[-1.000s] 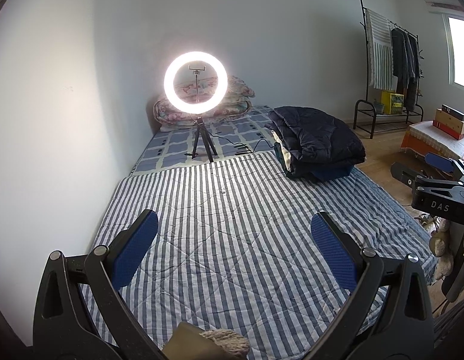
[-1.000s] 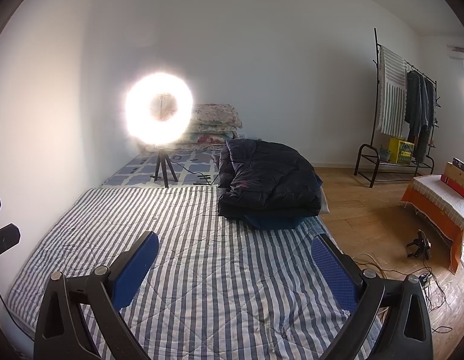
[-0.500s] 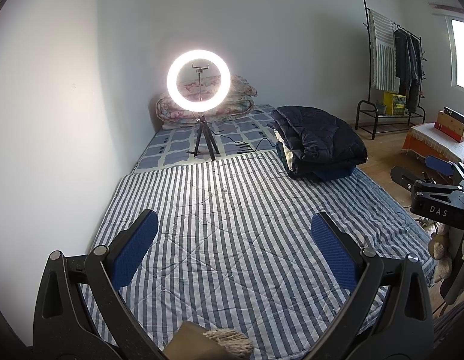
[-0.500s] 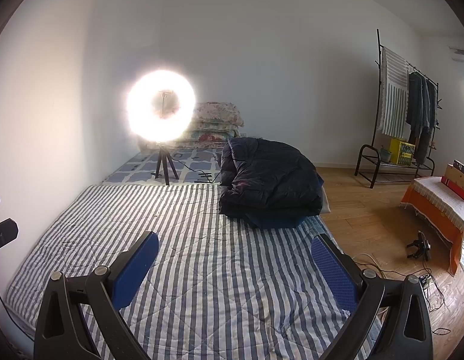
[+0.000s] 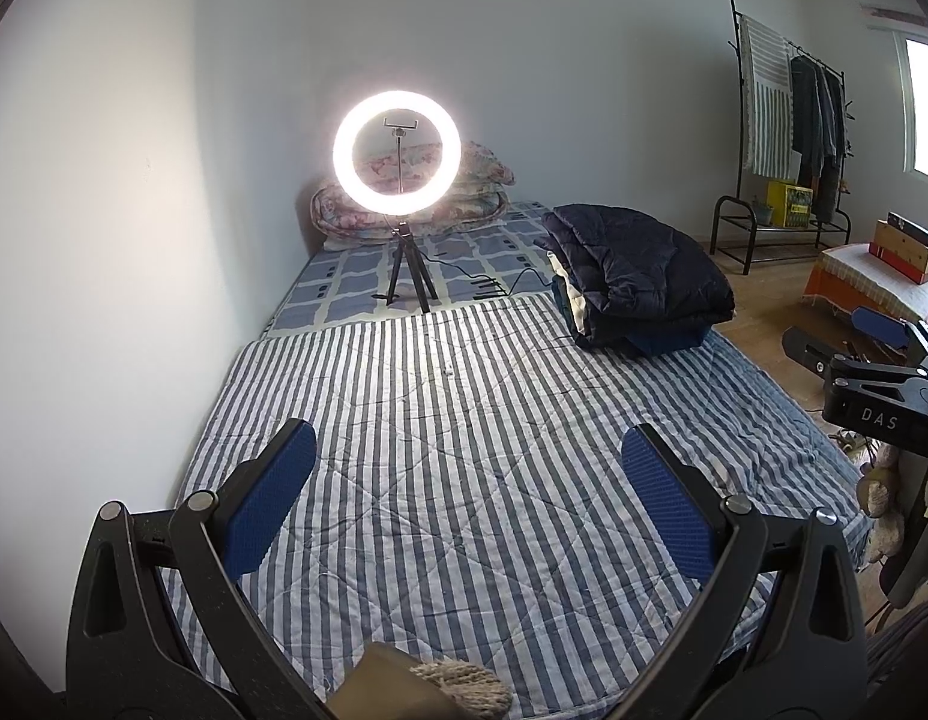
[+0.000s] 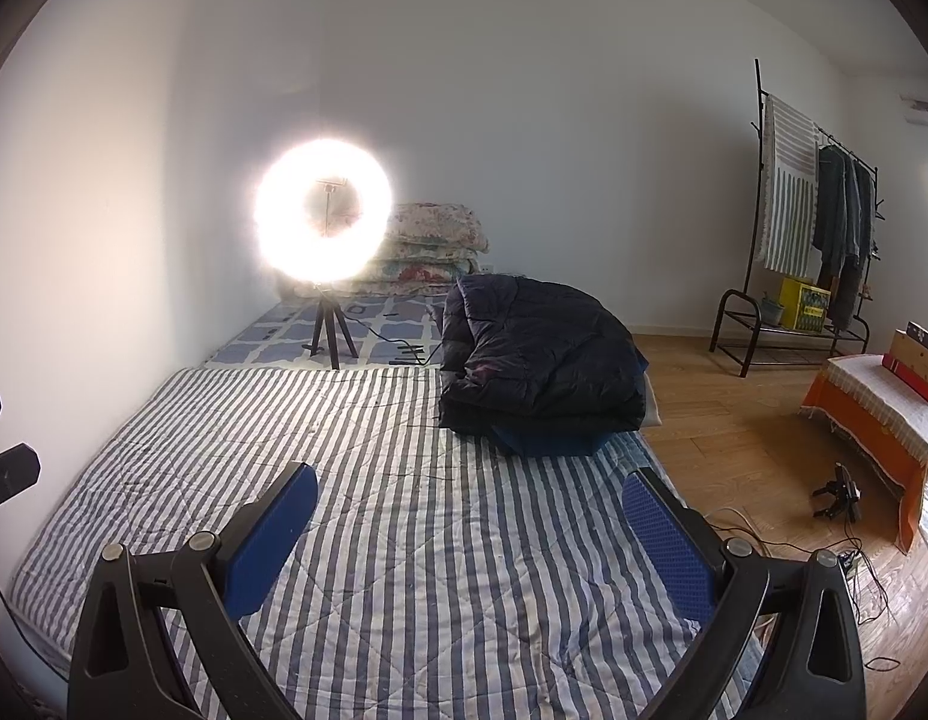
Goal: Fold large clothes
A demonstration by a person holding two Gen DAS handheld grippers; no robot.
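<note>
Both grippers hang above the near end of the striped bed [image 5: 464,480], each spread wide with nothing between its blue pads and touching nothing: the left gripper [image 5: 469,498] over the bed's middle, the right gripper [image 6: 470,531] toward the bed's floor-side edge. The task's thing, a dark padded jacket [image 6: 542,366], lies in a bundled heap at the far right part of the bed, on top of other folded cloth, ahead and a little right of the right gripper, well ahead and right of the left. Judging by this, the right gripper is nearer and would reach it first. The heap's long axis cannot be told. Beyond the jacket, at the bed's far end, stand a ring light [image 5: 397,153] and stacked quilts [image 6: 431,252].
</note>
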